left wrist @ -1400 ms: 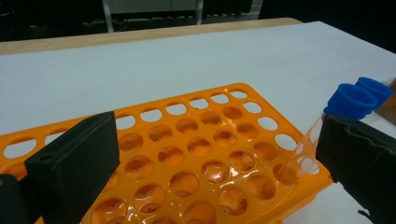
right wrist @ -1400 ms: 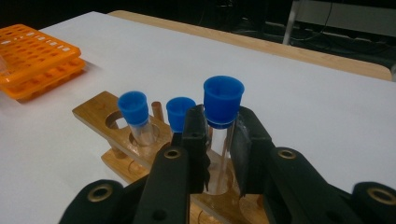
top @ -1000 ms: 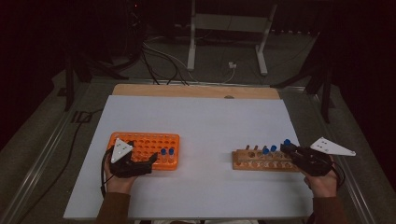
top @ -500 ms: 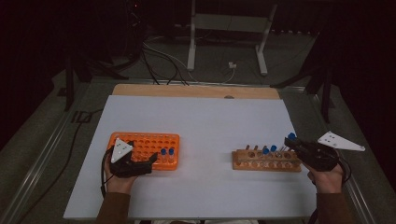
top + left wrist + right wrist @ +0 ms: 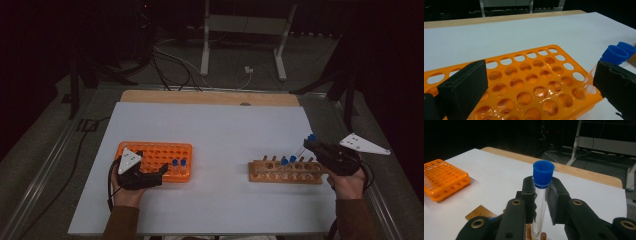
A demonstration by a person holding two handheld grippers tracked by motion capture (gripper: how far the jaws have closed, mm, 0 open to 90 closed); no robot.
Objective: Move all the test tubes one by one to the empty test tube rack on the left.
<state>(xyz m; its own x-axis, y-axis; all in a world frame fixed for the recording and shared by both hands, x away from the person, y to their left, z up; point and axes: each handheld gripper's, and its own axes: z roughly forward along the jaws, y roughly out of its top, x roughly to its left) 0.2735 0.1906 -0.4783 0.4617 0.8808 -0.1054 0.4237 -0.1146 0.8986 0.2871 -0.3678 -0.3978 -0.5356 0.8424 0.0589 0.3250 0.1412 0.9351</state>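
Observation:
A clear test tube with a blue cap (image 5: 543, 173) stands upright between the jaws of my right gripper (image 5: 542, 192), which is shut on it just below the cap. From above, that tube (image 5: 306, 144) hangs tilted over the right end of the wooden rack (image 5: 272, 175), where two more blue-capped tubes (image 5: 288, 160) stand. My left gripper (image 5: 161, 172) rests open at the front of the orange rack (image 5: 150, 150). Its jaws stand wide apart over the rack's holes (image 5: 524, 75), with two blue caps (image 5: 615, 53) near its right jaw.
The racks sit on a white sheet (image 5: 220, 130) over a wooden table (image 5: 200, 97). Two capped tubes (image 5: 179, 163) stand at the orange rack's right end. Beyond the table's far edge are cables and a metal stand (image 5: 240, 30) on a dark floor.
My right gripper has risen and drawn back slightly to the right with the tube, lifting it off the wooden rack. The left gripper has stayed put.

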